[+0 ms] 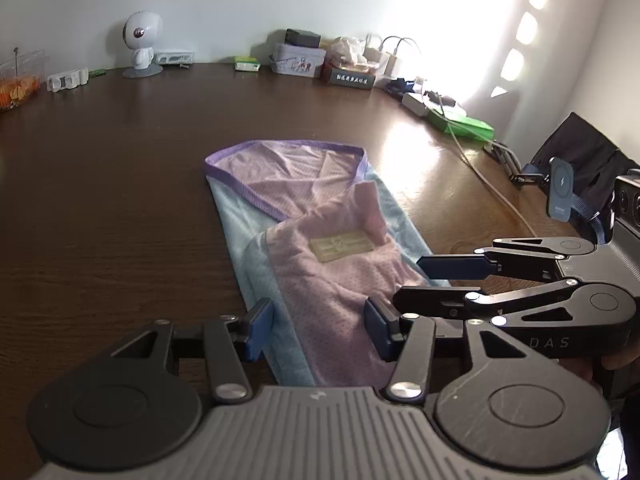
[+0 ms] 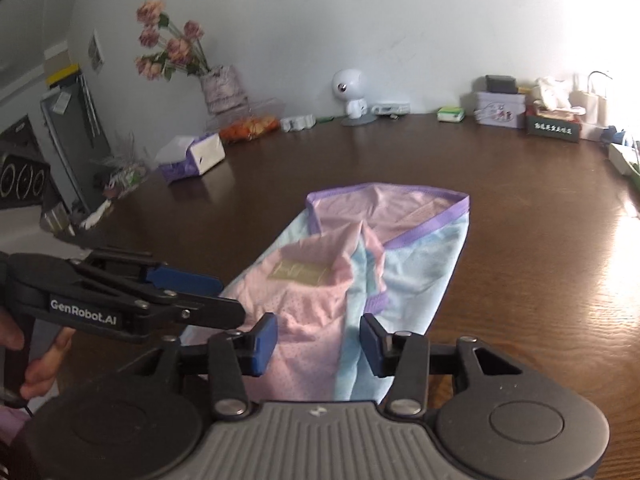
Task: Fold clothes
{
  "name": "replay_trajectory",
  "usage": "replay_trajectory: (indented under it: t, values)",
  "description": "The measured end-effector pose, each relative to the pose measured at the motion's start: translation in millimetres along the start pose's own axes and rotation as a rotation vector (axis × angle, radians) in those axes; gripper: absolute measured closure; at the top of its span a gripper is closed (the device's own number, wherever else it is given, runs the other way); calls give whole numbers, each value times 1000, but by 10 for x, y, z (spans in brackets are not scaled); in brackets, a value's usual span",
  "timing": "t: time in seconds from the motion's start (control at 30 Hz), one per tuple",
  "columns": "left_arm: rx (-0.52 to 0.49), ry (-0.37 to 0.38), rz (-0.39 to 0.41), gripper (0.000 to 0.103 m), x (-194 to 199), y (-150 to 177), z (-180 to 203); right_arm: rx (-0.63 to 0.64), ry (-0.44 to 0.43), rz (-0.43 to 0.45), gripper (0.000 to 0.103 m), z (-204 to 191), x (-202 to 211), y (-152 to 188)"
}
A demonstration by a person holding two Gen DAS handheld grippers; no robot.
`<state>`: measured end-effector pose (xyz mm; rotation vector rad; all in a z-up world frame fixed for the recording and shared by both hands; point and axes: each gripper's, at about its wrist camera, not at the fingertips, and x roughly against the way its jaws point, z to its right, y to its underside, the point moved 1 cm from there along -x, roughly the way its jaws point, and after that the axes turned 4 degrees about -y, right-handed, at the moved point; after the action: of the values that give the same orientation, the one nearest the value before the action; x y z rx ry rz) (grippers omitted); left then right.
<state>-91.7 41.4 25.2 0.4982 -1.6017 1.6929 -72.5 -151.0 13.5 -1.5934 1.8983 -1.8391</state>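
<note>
From the left wrist view, the left claw [image 1: 316, 330] stands open, its blue pads apart on either side of the near end of the garment [image 1: 316, 236], not pressing it. The garment lies flat on the dark wooden worktop [image 1: 100, 200], its long axis running straight away from the claw toward the far wall. It is partly folded: pink dotted mesh lies over pale blue, with a purple trimmed edge at the far end and a tan label [image 1: 342, 247] facing up. The right claw [image 1: 448, 280] reaches in from the right, also open, at the garment's near right edge.

From the right wrist view, the right claw [image 2: 318, 340] is open over the same near end, the cloth between its pads but ungripped. The left claw [image 2: 216, 298] comes in from the left, beside the pink flap. Both hands look equally near, so the next fold probably starts from this near hem.
</note>
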Motion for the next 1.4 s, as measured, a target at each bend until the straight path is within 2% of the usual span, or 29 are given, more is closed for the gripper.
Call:
replay_trajectory:
  t: [0.07,0.1,0.13,0.33,0.53,0.6,0.67,0.7,0.73,0.8,0.87,0.93,0.97,1.0,1.1,1.13,1.2,1.27,1.3,1.4]
  values:
    - [-2,18,4,61,-12,35,-7,-2,9,-15,65,-10,-37,25]
    - [-1,24,6,63,-13,48,-9,-3,9,-18,78,-12,-40,29]
    - [-4,29,8,64,-18,60,-9,-2,11,-21,85,-15,-40,36]
    - [-10,60,5,70,19,131,9,21,43,-22,95,-102,65,186]
    - [14,131,-39,71,192,261,33,20,72,-60,96,-256,280,333]
    - [21,136,-6,69,200,125,-35,1,74,-63,93,-264,379,315]
    - [22,120,27,68,154,-35,-103,-26,74,-13,91,-217,461,192]
    - [21,104,31,68,80,-122,-128,-43,80,11,85,-164,443,110]
    - [19,104,23,68,-14,-197,-149,-59,87,35,71,-110,425,28]
    - [18,106,-9,68,-195,-286,-160,-118,84,64,65,34,314,-127]
    - [-8,97,-22,68,-294,-275,-100,-204,74,44,68,197,125,-199]
    - [-43,80,-21,68,-343,-232,-30,-264,101,11,103,333,11,-163]
    - [-47,75,-17,68,-343,-212,-18,-289,121,-2,99,399,-22,-119]
    - [-40,73,-12,68,-329,-206,-30,-321,122,2,103,464,-22,-62]
    - [-13,71,7,67,-271,-218,-55,-348,98,53,92,443,115,-24]
    - [-16,67,12,67,-258,-216,-50,-348,93,71,92,417,172,-27]
    - [-32,69,6,63,-279,-201,-41,-294,66,88,92,289,254,-38]
    - [-42,61,-5,62,-319,-186,-39,-226,47,39,93,157,162,-13]
    - [-45,61,-6,61,-323,-180,-40,-201,79,5,93,116,91,19]
    - [-46,67,-14,60,-303,-185,-60,-181,136,23,91,71,105,78]
